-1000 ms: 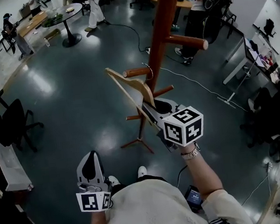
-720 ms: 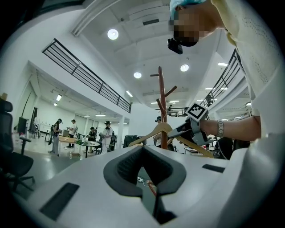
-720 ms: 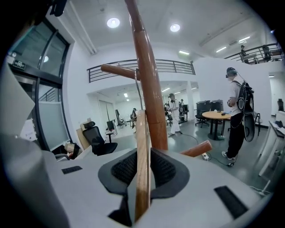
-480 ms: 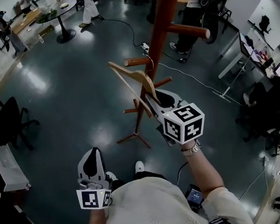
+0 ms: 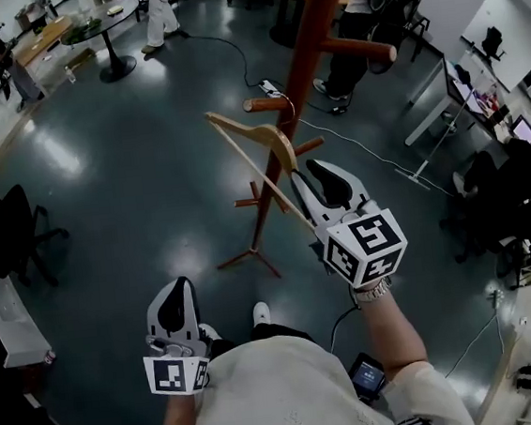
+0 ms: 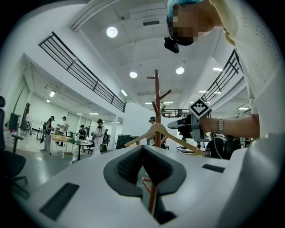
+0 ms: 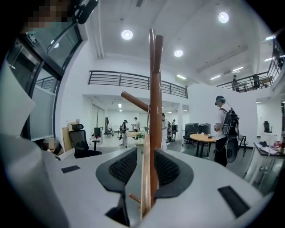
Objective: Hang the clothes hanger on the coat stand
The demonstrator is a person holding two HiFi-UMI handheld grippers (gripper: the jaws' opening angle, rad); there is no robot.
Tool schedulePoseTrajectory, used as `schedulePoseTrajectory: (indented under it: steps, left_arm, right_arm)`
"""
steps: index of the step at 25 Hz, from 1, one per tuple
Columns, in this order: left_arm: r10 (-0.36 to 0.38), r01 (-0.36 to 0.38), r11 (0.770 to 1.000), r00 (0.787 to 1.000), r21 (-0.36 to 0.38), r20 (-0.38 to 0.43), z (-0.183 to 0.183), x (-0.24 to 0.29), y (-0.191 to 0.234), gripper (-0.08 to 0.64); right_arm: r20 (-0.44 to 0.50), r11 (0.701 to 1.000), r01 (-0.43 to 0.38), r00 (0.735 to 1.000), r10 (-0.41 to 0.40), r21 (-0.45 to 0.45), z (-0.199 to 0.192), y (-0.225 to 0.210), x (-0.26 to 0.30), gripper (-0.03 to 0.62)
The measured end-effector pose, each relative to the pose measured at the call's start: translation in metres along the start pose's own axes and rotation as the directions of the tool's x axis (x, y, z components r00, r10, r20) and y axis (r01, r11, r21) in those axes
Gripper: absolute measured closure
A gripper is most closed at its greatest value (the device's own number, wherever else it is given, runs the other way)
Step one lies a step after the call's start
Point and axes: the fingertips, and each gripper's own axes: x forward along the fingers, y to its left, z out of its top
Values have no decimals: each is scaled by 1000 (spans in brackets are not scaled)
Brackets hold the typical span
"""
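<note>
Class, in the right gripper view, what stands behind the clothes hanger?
The coat stand's pole stands behind the clothes hanger, with one peg pointing left. Its base is covered by the right gripper.

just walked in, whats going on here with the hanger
A person is hanging a wooden hanger on the coat stand. The right gripper is clamped on one arm of the hanger and holds it up beside the pole, with its hook close to a side peg. Whether the hook has caught the peg can't be told. The left gripper hangs low by the person's waist, shut and empty.
</note>
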Motion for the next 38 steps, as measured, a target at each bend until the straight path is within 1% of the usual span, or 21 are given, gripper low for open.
schedulePoseTrajectory:
  steps: [2,3,5,7,8,9,11,14,17,18,19,21,23,26,30,34,38]
  left_arm:
    - [-17,17,1000,1000,0,2,1,-2,2,548]
    - [-24,24,1000,1000,0,5,1,-3,3,548]
    - [-36,36,999,999,-1,11,4,-4,6,548]
    - [-43,43,999,999,-2,17,6,-6,11,548]
    - [-45,45,999,999,-1,18,7,-8,14,548]
    - [-44,44,999,999,0,19,8,-9,18,548]
    - [-36,36,999,999,-1,21,9,-14,27,548]
    - [-17,17,1000,999,-2,30,12,-21,45,548]
    - [-6,6,1000,1000,-2,28,11,-25,58,548]
    - [-3,4,1000,1000,-2,27,10,-26,60,548]
    - [-1,1,1000,1000,-1,24,10,-28,62,548]
    - [4,-4,1000,1000,1,19,10,-33,67,548]
    - [15,-15,1000,1000,10,11,10,-40,76,548]
    - [46,-46,999,999,29,0,10,-57,96,548]
    - [91,-90,996,996,10,-24,6,-78,117,548]
    - [107,-106,994,994,17,-38,2,-92,128,548]
    - [96,-95,995,994,20,-43,0,-98,135,548]
  right_arm:
    - [29,1000,17,999,-17,3,7,3,-14,483]
    - [52,1000,13,999,-13,6,12,7,-21,483]
    - [111,1000,-19,994,17,20,21,19,-34,485]
    - [144,998,-51,989,45,38,24,35,-42,485]
    - [150,997,-61,987,52,50,24,43,-44,489]
    - [156,996,-68,986,57,65,21,51,-46,523]
    - [160,991,-88,985,70,105,13,70,-46,563]
    - [144,975,-159,980,136,158,-4,107,-40,574]
    - [142,948,-240,967,213,208,-21,147,-29,574]
    - [141,941,-264,961,238,212,-26,159,-25,574]
    - [139,937,-286,955,262,201,-31,172,-21,574]
    - [134,939,-312,946,294,147,-43,198,-13,574]
    - [116,945,-308,948,296,108,-60,221,-4,574]
    - [71,943,-308,951,301,122,-83,249,9,574]
    - [18,941,-313,949,314,130,-101,275,18,574]
    - [9,932,-331,943,333,145,-107,295,27,574]
    - [4,931,-346,937,348,116,-107,310,30,574]
